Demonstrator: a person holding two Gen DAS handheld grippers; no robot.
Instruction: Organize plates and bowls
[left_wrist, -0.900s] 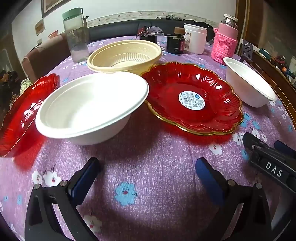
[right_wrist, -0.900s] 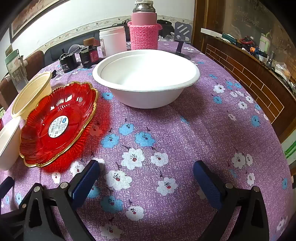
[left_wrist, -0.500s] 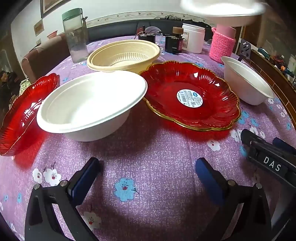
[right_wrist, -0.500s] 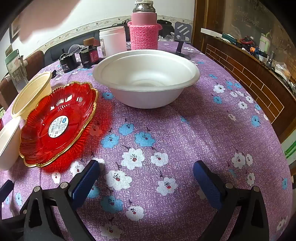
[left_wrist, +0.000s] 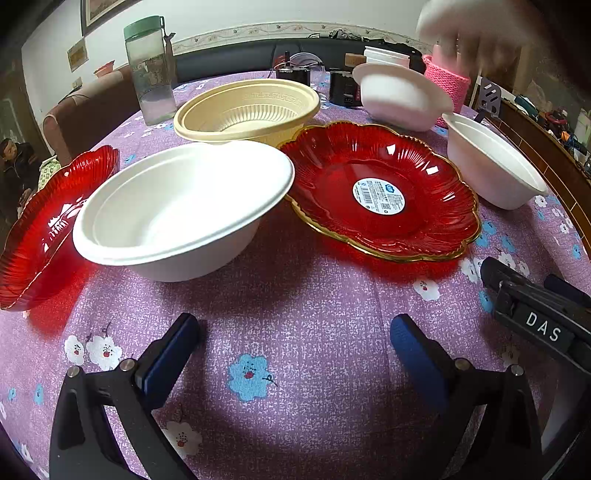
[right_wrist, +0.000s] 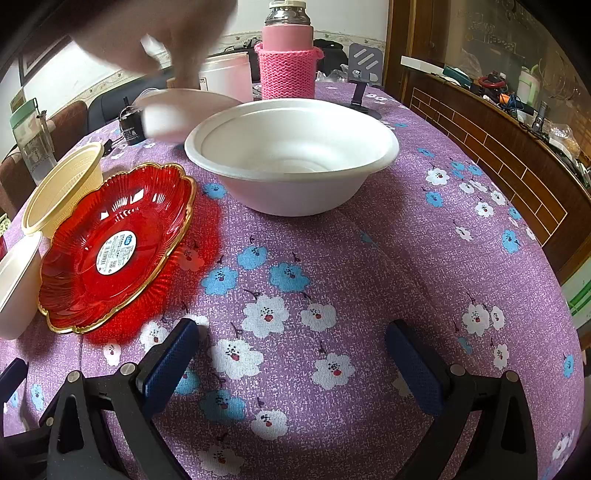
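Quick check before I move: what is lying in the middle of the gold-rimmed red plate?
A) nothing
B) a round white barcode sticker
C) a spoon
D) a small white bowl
B: a round white sticker with a barcode sits at the centre of the gold-rimmed red plate.

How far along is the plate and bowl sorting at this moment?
Nothing looks stacked yet. Both red plates, the cream bowl and the white bowls sit apart on the tablecloth. A blurred hand hovers over another white bowl. Left gripper and right gripper are open, empty. All grouping remains.
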